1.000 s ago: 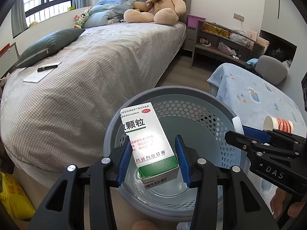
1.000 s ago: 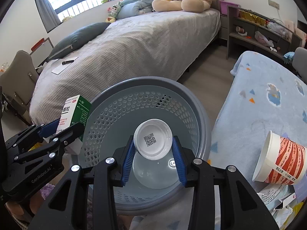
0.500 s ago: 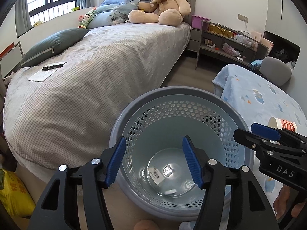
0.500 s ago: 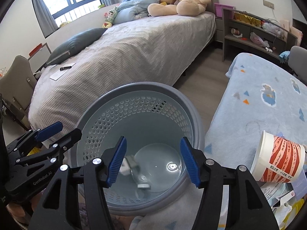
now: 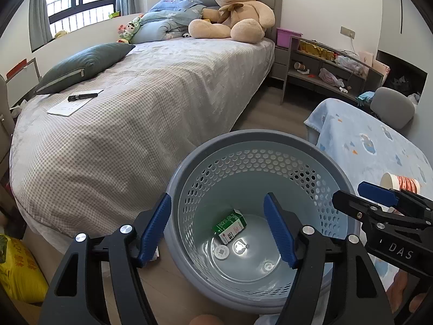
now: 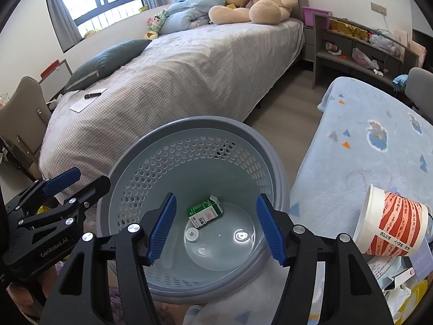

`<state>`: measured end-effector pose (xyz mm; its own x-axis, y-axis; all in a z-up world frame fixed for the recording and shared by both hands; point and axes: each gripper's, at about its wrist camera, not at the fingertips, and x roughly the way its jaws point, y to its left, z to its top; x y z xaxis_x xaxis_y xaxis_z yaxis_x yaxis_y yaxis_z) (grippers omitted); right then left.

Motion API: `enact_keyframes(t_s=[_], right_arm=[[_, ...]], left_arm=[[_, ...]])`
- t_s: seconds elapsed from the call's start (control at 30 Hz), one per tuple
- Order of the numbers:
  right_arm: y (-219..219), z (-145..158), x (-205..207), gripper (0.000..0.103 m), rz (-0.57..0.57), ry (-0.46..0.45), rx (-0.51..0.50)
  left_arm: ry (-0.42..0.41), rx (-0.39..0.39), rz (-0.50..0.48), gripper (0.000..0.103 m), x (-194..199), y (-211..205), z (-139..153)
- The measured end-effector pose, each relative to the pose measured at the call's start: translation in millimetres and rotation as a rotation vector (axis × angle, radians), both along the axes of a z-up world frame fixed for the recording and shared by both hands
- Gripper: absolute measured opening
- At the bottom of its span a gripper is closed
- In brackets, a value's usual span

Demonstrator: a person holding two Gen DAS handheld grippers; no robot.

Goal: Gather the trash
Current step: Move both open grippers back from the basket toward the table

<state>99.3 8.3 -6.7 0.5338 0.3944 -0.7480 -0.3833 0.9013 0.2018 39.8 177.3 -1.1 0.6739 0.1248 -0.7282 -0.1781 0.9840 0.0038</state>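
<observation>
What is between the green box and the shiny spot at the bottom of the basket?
Nothing: in both wrist views the basket floor between the green box and the shiny spot is bare. The white cap lies off to the side, below the box.

Right gripper (image 6: 216, 223) over the bin (image 6: 265, 146), jaws just opened, nothing between them. Down on the bin floor, a green-and-white box (image 6: 205, 211) on its side, a white cap (image 6: 192, 234) just beside it. Left gripper (image 6: 81, 180) at the bin's left rim, jaws apart and empty; a red-striped cup (image 6: 392, 220) tipped on the blue blanket (image 6: 365, 140) to the right.
</observation>
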Motion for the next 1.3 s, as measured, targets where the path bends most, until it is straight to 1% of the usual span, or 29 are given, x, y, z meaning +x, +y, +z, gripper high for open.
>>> enact_keyframes(t_s=[0.1, 0.17, 0.33, 0.47, 0.7, 0.8, 1.07, 1.3], right_arm=[[0.2, -0.2, -0.6, 0.063, -0.001, 0.0, -0.002], [-0.3, -0.1, -1.4, 0.065, -0.003, -0.002, -0.003], [-1.4, 0.1, -4.1, 0.067, -0.006, -0.006, -0.007], [-3.8, 0.6, -7.5, 0.07, -0.013, -0.011, -0.008], [-13.6, -1.4, -16.6, 0.072, -0.04, 0.002, -0.008], [-20.2, -1.9, -23.6, 0.075, -0.058, 0.007, -0.004], [-51.8, 0.0, -50.9, 0.078, -0.134, 0.01, 0.019], [-96.3, -0.2, -81.1, 0.079, -0.219, 0.016, 0.015]], left_arm=[[0.003, -0.001, 0.006, 0.068, 0.2, 1.4, 0.2], [0.002, -0.002, 0.008, 0.07, -0.1, 1.9, 0.7], [-0.008, -0.002, 0.01, 0.071, -1.9, 1.4, 2.7], [-0.013, -0.004, 0.011, 0.074, -3.0, 1.2, 3.8], [-0.018, -0.011, -0.003, 0.075, -5.3, -2.9, 5.9], [-0.021, -0.012, -0.014, 0.075, -7.2, -6.5, 7.1], [-0.026, -0.007, -0.046, 0.075, -10.9, -18.6, 8.2], [-0.036, 0.0, -0.071, 0.075, -15.0, -32.1, 10.6]])
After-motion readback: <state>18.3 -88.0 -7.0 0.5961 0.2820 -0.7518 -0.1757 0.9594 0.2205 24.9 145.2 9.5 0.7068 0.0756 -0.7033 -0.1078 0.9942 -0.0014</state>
